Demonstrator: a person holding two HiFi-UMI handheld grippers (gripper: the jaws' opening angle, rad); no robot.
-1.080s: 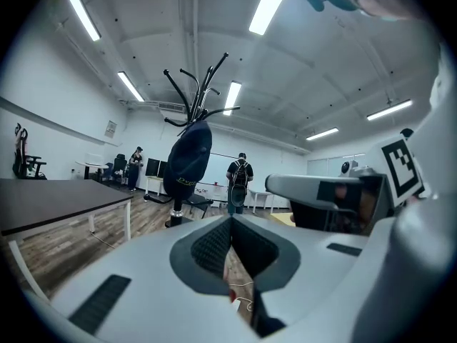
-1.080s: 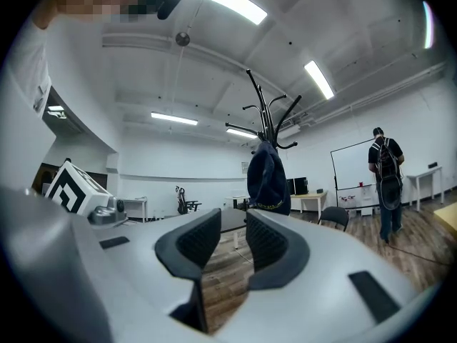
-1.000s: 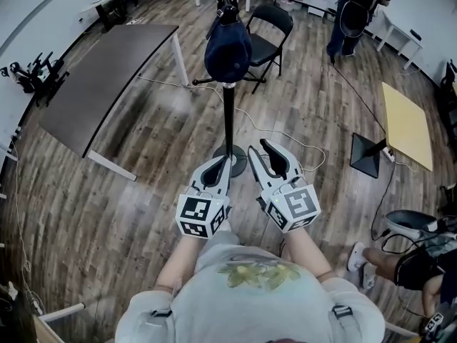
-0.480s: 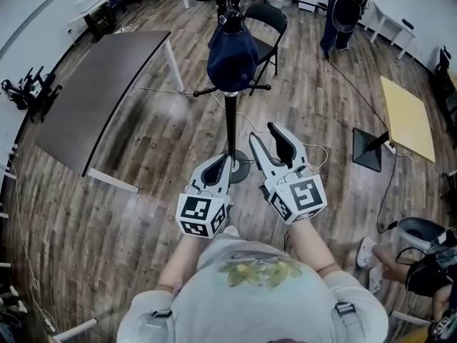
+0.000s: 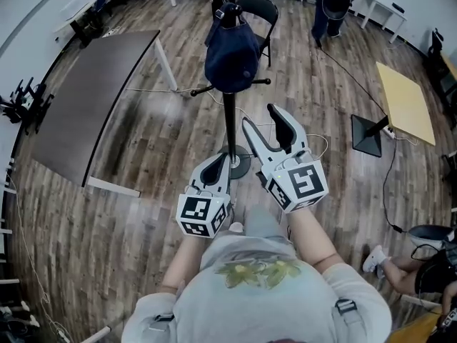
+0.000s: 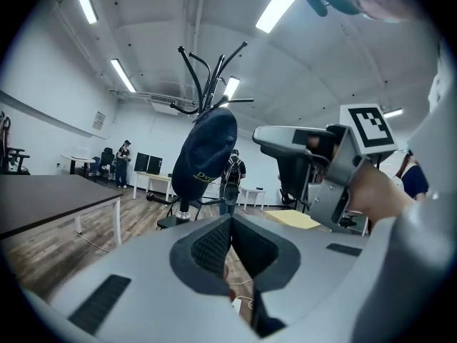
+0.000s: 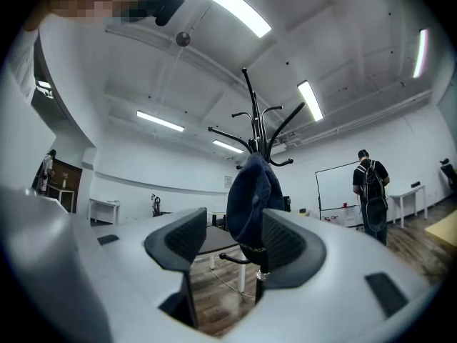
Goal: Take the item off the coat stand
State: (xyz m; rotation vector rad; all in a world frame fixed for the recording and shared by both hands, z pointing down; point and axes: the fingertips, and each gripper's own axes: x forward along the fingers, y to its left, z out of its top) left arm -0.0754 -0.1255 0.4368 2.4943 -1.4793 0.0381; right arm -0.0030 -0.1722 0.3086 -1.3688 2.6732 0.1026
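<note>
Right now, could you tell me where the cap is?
In the head view the cap hangs top centre on the coat stand, right of the table and just in front of the chair.

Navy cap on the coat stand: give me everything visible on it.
The navy cap looks like soft dark-blue fabric with a rounded crown. The left gripper view shows small yellowish lettering near its lower edge, too small to read. It hangs limp from an upper hook of the black coat stand, draped against the pole just above the lower ring of pegs, with its crown bulging outward. Only the stand touches it.
</note>
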